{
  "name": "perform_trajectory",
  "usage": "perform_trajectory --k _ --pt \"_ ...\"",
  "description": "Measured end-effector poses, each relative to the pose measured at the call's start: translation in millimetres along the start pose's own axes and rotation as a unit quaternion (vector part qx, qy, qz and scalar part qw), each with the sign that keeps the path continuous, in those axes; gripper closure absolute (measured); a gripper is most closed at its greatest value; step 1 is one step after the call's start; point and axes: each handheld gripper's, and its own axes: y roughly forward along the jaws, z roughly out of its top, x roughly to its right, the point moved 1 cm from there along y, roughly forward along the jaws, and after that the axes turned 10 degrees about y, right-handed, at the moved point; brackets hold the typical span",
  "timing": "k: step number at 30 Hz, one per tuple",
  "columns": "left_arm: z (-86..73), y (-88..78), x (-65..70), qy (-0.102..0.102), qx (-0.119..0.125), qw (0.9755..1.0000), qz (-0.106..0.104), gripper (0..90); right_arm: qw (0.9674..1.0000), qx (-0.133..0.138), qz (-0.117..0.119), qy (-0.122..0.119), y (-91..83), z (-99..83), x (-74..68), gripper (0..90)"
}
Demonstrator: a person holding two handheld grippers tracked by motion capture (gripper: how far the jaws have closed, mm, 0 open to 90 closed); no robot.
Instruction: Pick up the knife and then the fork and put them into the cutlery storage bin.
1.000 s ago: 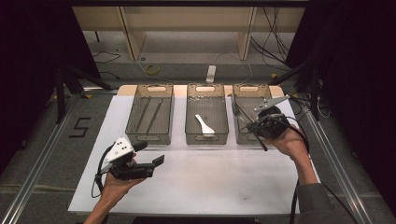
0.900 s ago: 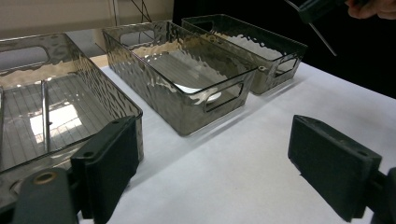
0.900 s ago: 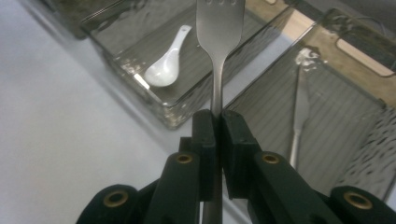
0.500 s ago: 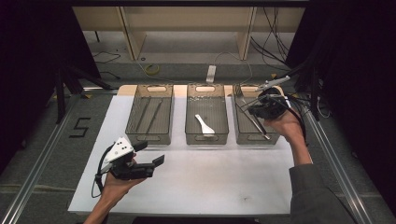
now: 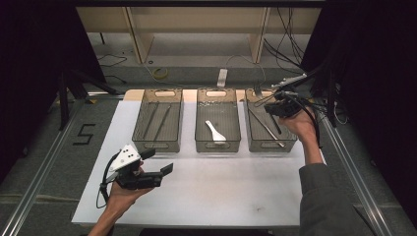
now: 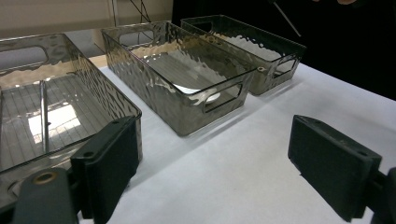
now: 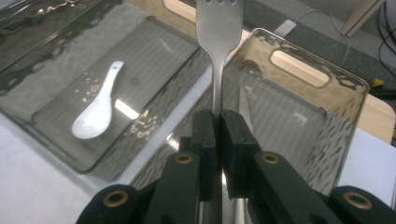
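R gripper (image 7: pixel 216 122) is clamped on a fork (image 7: pixel 218 28) by its handle, up over the right bin (image 5: pixel 290 142). Steel, so stiff, light, prob slippery; a narrow handle can pivot (grip mid-handle, flat faces). L gripper (image 6: pixel 212 168) jaws apart, empty, near table (image 5: pixel 221 191).

Left tool (image 5: pixel 157 161): held low in left hand (image 5: pixel 123 192), jaws wide apart, nothing between. Right tool (image 5: pixel 265 101): raised in right hand (image 5: pixel 300 125), jaws closed together.
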Motion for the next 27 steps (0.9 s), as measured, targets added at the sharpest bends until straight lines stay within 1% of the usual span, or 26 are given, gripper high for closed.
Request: perform_trajectory --k 4,11,20,22,25,27 --pt "0.1 -0.2 -0.4 0.002 0.001 1.0000 0.000 15.5 0.9999 0.001 -0.007 0.008 3.9 0.1 5.5 85.3" --pt "0.2 -0.2 0.3 0.000 0.001 1.0000 0.000 15.5 0.9995 -0.001 -0.028 0.015 11.9 -4.1 14.0 85.2" --pt "0.1 0.0 0.3 0.000 0.001 1.0000 -0.001 15.5 0.9987 -0.007 -0.040 0.032 24.9 -21.3 26.2 85.2" --pt "0.1 0.0 0.2 0.000 0.000 1.0000 -0.001 15.5 0.9985 -0.008 -0.040 0.037 26.9 -25.1 28.0 85.2" --pt "0.1 0.2 0.5 0.000 0.000 1.0000 -0.001 15.5 0.9983 -0.011 -0.043 0.038 29.5 -29.5 29.8 85.2" --pt "0.1 0.2 0.5 0.000 0.000 1.0000 -0.001 15.5 0.9982 -0.008 -0.045 0.038 30.1 -31.2 31.0 85.2"
